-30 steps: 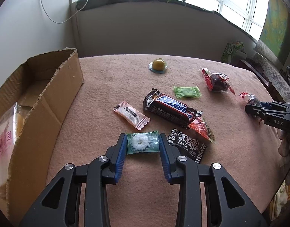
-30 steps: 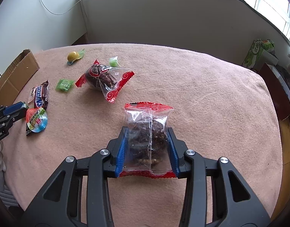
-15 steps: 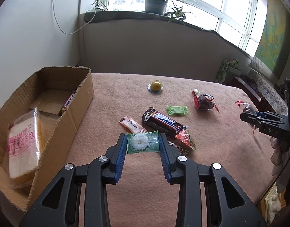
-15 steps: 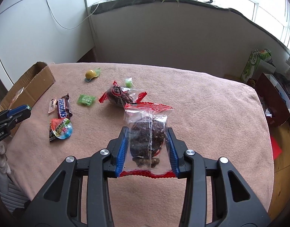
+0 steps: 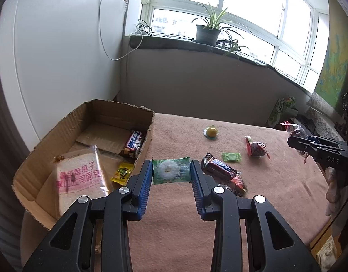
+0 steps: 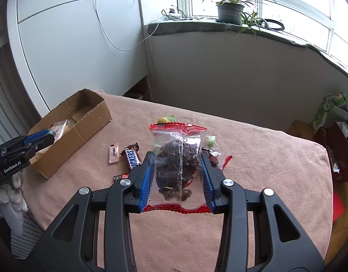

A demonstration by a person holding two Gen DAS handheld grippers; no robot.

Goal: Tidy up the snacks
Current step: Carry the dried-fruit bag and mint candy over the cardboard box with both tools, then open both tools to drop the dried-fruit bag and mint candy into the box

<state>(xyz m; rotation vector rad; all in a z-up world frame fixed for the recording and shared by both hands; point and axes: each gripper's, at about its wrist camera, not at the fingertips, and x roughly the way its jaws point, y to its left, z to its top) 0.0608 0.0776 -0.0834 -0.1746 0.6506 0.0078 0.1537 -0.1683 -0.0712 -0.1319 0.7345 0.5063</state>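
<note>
my left packet [image 5: 170, 171]: green, white ring
my right bag [image 6: 176, 161]: clear, red edges
table cloth [image 5: 276, 195]: pink
box [image 5: 87, 122]: brown

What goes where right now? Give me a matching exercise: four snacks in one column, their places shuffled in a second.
Things:
1. green mint packet
2. clear bag with red edges
3. sliced bread pack
4. yellow jelly cup

Places:
A. inside the cardboard box
B. on the pink blanket, far side
C. clamped in the left gripper
D. clamped in the right gripper

Pairs: 1-C, 2-D, 3-A, 4-B
</note>
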